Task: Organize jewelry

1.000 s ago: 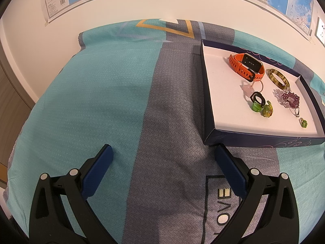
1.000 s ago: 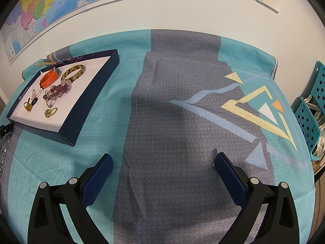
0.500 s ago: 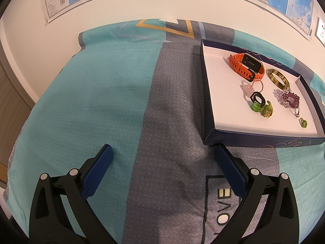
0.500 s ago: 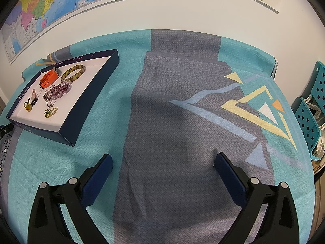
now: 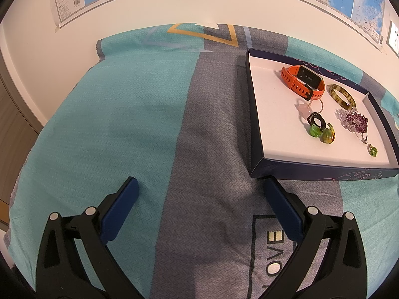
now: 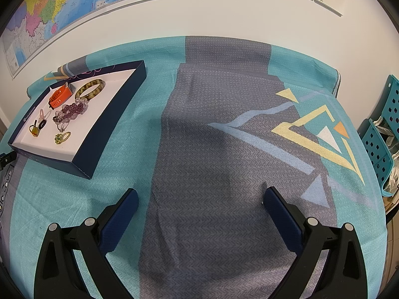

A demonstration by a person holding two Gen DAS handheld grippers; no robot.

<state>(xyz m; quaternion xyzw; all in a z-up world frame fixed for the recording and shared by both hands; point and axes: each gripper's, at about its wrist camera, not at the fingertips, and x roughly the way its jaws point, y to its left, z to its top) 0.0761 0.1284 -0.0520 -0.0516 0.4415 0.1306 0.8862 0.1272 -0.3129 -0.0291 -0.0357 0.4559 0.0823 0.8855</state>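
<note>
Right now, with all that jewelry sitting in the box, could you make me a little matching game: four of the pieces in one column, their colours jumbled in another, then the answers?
Pieces, all lying in the dark blue box:
1. watch band
2. bangle
3. beaded bracelet
4. small flower ring

Colours:
A. purple and clear
B. orange with a black face
C. green with a gold band
D. mottled yellow-brown

Pairs: 1-B, 2-D, 3-A, 4-C
</note>
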